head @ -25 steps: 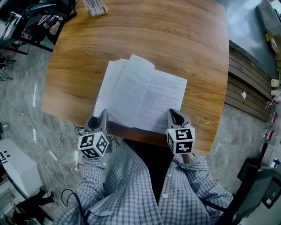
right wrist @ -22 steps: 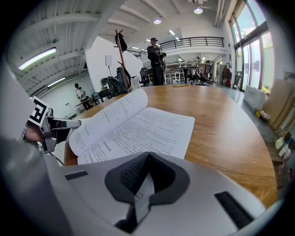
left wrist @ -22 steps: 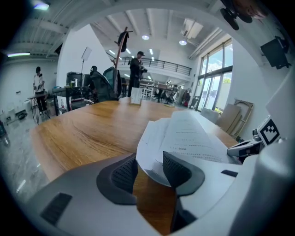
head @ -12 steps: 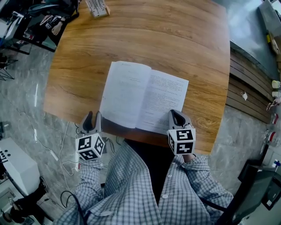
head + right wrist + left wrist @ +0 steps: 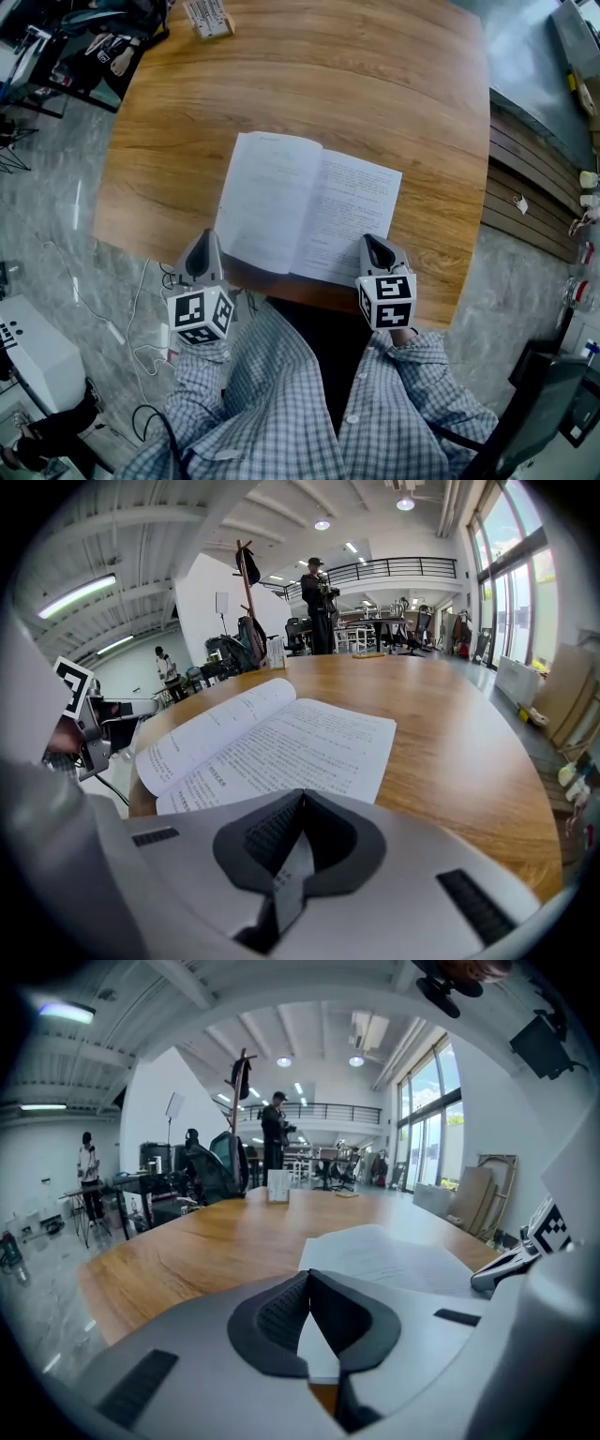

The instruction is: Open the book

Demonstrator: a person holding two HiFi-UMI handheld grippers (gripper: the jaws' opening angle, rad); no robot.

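The book point(image 5: 305, 211) lies open and flat near the front edge of the wooden table point(image 5: 281, 84), with printed pages facing up. My left gripper point(image 5: 206, 239) hovers just off the book's near left corner. Its jaws have just been closing and now meet at the tips with nothing held between them point(image 5: 307, 1274); the book point(image 5: 384, 1255) lies beyond them to the right. My right gripper point(image 5: 375, 242) is at the near edge of the right-hand page and is shut on that page, a strip of which runs between the pads point(image 5: 302, 794).
A small white box point(image 5: 206, 14) stands at the table's far left edge. Chairs and equipment point(image 5: 84, 47) crowd the floor beyond the far left corner. A white case point(image 5: 28, 356) and cables point(image 5: 141, 319) lie on the floor at the left. A person point(image 5: 275, 1133) stands far behind the table.
The fanned left-hand pages have settled flat. My left gripper opened beside the book, then shut and rose a little toward the corner. The right gripper has not moved.
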